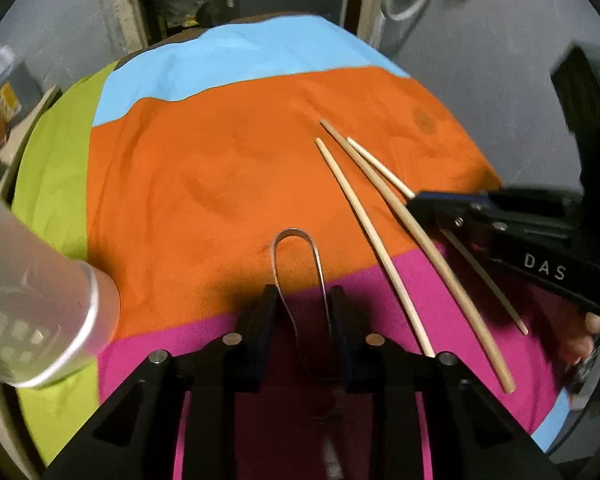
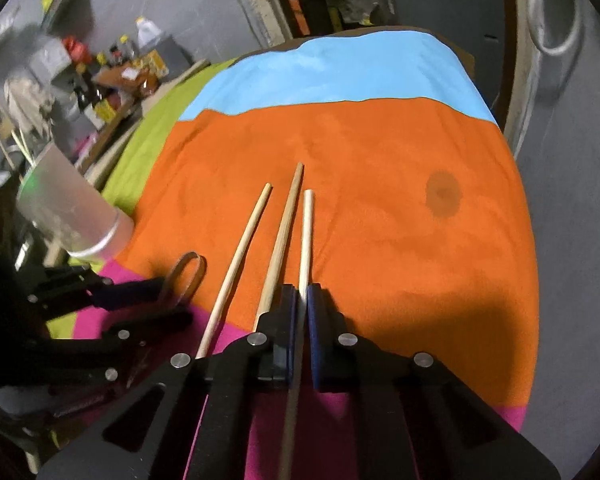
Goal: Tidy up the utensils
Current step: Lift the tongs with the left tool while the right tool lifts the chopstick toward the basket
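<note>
Three pale wooden chopsticks lie side by side on the orange and pink cloth (image 2: 380,240). My right gripper (image 2: 302,290) is shut on the rightmost chopstick (image 2: 307,232), near its middle. The left wrist view shows that same right gripper (image 1: 418,200) on this chopstick (image 1: 380,164). The other two chopsticks (image 2: 240,256) (image 2: 284,236) lie loose to its left. A thin U-shaped metal loop (image 1: 296,236) lies at the orange-pink border. My left gripper (image 1: 304,292) is shut on its two legs, with the bend sticking out ahead of the fingers.
A metal cup (image 1: 60,320) sits at the left edge of the cloth, close to my left gripper (image 2: 172,300). A dark stain (image 2: 442,194) marks the orange band on the right. Shelves with bottles and clutter (image 2: 112,68) stand beyond the table's left side.
</note>
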{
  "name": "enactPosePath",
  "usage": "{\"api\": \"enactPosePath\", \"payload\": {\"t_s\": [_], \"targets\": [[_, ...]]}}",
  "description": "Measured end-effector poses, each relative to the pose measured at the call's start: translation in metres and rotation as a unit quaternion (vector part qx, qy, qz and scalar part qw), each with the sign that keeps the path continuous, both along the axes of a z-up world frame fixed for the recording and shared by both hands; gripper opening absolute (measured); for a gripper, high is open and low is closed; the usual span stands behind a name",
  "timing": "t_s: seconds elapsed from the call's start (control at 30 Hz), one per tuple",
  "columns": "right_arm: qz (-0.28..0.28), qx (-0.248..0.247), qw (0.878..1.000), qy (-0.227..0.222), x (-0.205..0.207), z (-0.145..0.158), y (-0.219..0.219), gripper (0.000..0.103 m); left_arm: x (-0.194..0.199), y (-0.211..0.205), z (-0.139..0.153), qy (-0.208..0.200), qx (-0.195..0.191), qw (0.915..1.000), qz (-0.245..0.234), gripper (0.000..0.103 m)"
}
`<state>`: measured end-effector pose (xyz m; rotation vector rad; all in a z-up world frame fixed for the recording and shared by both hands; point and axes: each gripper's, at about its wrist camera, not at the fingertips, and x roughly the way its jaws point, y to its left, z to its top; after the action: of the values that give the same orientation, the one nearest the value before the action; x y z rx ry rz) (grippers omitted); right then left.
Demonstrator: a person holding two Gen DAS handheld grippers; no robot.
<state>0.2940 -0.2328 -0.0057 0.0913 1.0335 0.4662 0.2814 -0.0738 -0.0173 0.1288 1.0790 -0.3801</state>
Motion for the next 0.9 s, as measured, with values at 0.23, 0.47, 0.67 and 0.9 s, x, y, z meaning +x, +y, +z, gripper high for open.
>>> {"api": "enactPosePath", "payload": {"t_s": [0.23, 0.47, 0.67, 0.9], "targets": [[-0.017, 0.047, 0.998, -0.033, -0.020, 0.009, -0.014, 0.003, -0.020, 0.015, 0.006, -0.039, -0.037, 0.9985, 0.011, 0.018], [-0.018, 0.060, 0.986, -0.157, -0.052, 0.040, -0.006, 0.003, -0.059, 0.023, 0.032, -0.155, -0.090, 0.9837, 0.016, 0.018], [-0.027, 0.046, 0.961, -0.271, -0.077, 0.058, 0.012, 0.003, -0.077, 0.027, 0.044, -0.225, -0.103, 0.9682, 0.040, 0.018], [-0.047, 0.061, 0.925, -0.373, -0.096, 0.078, 0.026, 0.003, -0.101, 0.057, 0.073, -0.320, -0.173, 0.9271, 0.089, 0.018]]}}
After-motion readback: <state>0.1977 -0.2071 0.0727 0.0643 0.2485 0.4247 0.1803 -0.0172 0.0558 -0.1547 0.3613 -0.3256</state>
